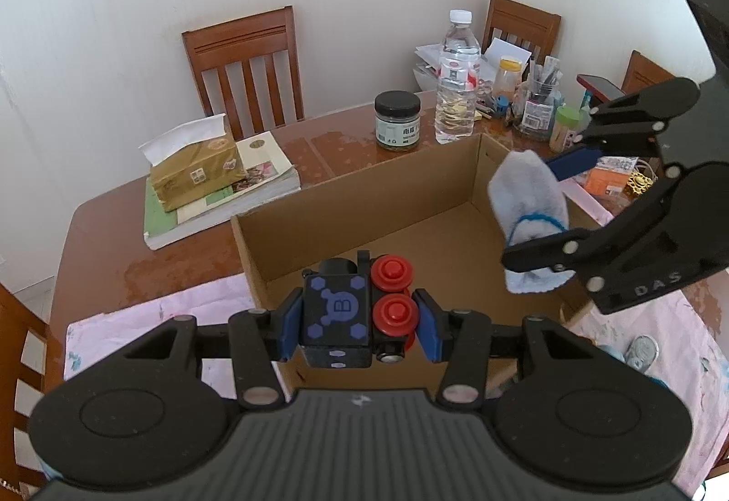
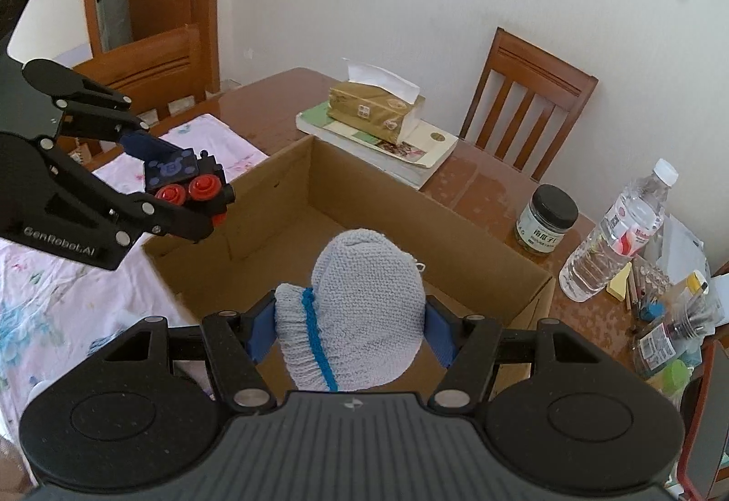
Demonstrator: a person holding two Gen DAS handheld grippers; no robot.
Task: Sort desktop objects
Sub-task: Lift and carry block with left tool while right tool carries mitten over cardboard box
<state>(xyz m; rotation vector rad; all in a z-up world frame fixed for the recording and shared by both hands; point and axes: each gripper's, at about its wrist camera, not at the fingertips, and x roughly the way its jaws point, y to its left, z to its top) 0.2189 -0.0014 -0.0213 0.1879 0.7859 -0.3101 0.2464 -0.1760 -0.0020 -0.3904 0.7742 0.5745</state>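
Note:
My left gripper (image 1: pixel 360 325) is shut on a black toy train (image 1: pixel 355 314) with red wheels and a blue-printed top, held over the near edge of an open cardboard box (image 1: pixel 364 186). From the right wrist view the same toy train (image 2: pixel 189 182) hangs in the left gripper (image 2: pixel 182 186) above the box's left corner. My right gripper (image 2: pixel 348 330) is shut on a light grey knitted sock (image 2: pixel 360 309) with a blue stripe, above the cardboard box (image 2: pixel 455 245). The left wrist view shows that sock (image 1: pixel 531 204) in the right gripper (image 1: pixel 546 200) over the box's right side. The box is bare inside.
On the brown wooden table (image 1: pixel 114 236) lie a tissue pack (image 1: pixel 196 173) on books, a dark-lidded jar (image 1: pixel 397 120), a water bottle (image 1: pixel 457 81) and assorted clutter (image 1: pixel 537 100) at the back right. A pink cloth (image 1: pixel 150 318) covers the near side. Wooden chairs (image 1: pixel 246 63) ring the table.

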